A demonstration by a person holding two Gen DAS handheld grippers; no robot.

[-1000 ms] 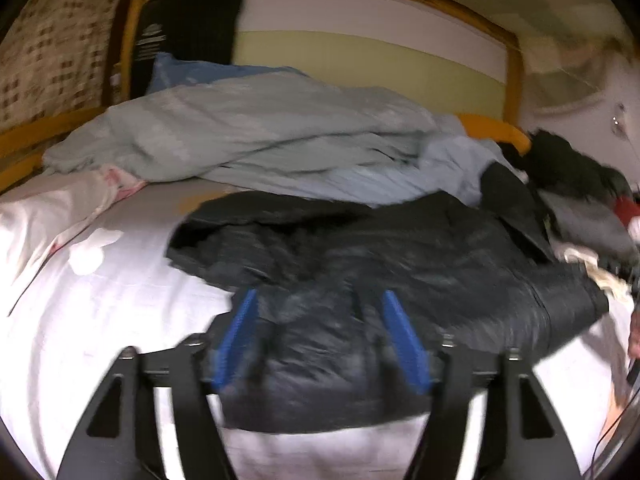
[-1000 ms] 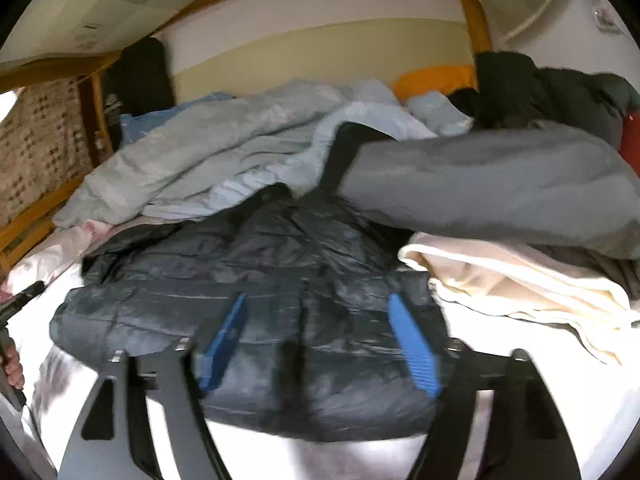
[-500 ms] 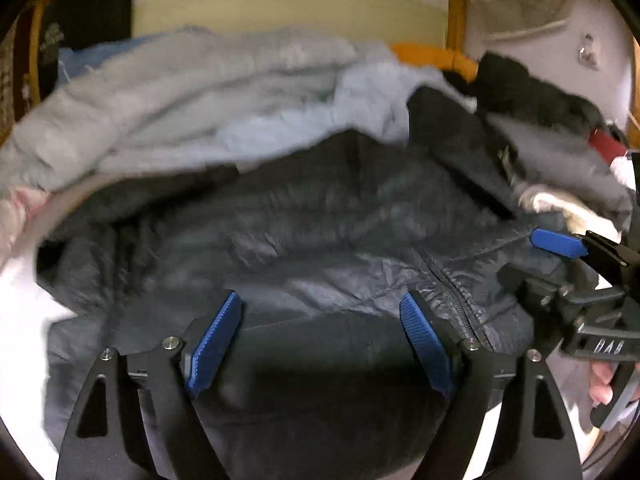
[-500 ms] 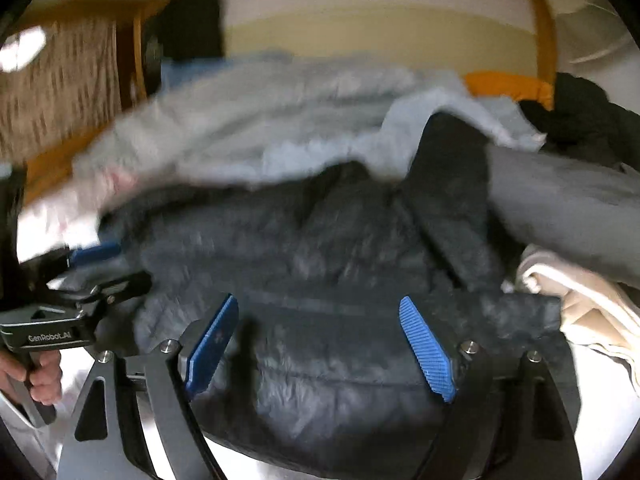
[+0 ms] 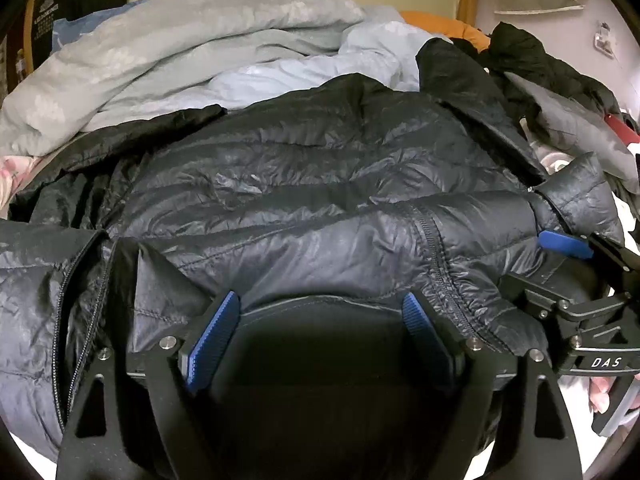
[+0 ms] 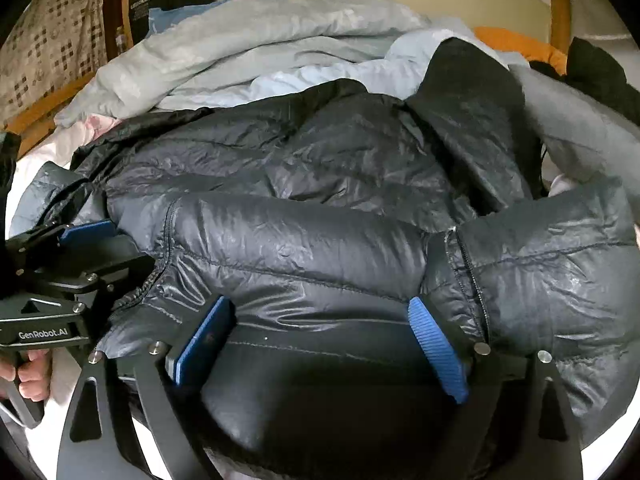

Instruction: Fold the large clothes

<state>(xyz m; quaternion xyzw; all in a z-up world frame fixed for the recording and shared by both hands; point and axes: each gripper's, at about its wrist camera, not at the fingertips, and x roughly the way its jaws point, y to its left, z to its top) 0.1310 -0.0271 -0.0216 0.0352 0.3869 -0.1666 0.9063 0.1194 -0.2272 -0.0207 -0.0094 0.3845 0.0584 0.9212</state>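
A black quilted puffer jacket [image 5: 320, 200] lies spread on the bed and fills both views [image 6: 320, 208]. My left gripper [image 5: 324, 312] is open, its blue pads straddling the jacket's near hem beside the zipper [image 5: 436, 256]. My right gripper [image 6: 320, 328] is open too, low over the near hem further right. Each gripper shows in the other's view: the right one at the right edge [image 5: 576, 280], the left one at the left edge [image 6: 68, 256]. Neither holds cloth.
A pale grey-blue duvet [image 5: 192, 48] is heaped behind the jacket. Dark and grey clothes [image 5: 560, 92] pile at the right, with an orange pillow [image 6: 516, 46] behind. A wooden bed frame [image 6: 36, 116] runs along the left. White sheet [image 6: 40, 160] shows at the left.
Both grippers have moved forward and down onto the jacket's near hem and closer together. The jacket now fills the views. Both stayed open.
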